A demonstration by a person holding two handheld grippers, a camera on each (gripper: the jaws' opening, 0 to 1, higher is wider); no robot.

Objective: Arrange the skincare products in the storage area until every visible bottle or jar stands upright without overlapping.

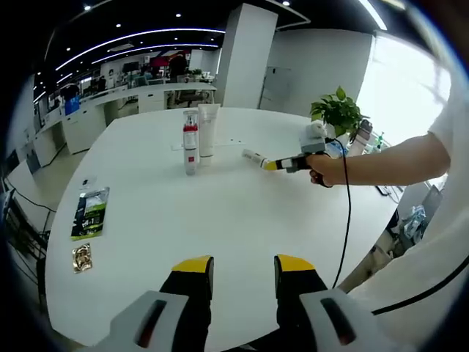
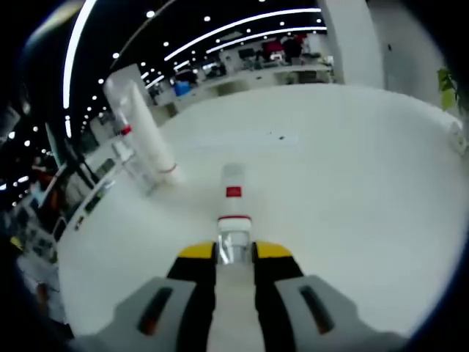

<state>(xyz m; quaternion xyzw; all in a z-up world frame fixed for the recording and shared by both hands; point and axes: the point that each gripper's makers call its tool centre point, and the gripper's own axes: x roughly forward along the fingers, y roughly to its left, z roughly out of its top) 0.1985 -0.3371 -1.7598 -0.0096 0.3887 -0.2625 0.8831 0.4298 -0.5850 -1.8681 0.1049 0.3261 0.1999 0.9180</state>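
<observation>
Two products stand upright at the far side of the round white table (image 1: 220,220): a clear bottle with a red label (image 1: 190,147) and, just behind it, a tall white tube (image 1: 207,130). To their right, a person's hand holds my right gripper (image 1: 277,165), shut on a small white tube with a red band (image 1: 254,156) that points toward the pair, low over the table. In the right gripper view this small tube (image 2: 233,209) sticks out from my shut right gripper (image 2: 234,253), with the tall white tube (image 2: 146,136) and clear bottle (image 2: 135,167) ahead on the left. My left gripper (image 1: 243,273) hangs open over the near table edge, holding nothing.
A green and black sachet (image 1: 90,213) and a small gold sachet (image 1: 82,257) lie near the table's left edge. A potted plant (image 1: 337,110) stands at the far right behind the hand. A black cable (image 1: 346,220) hangs from the right gripper. Office desks lie beyond.
</observation>
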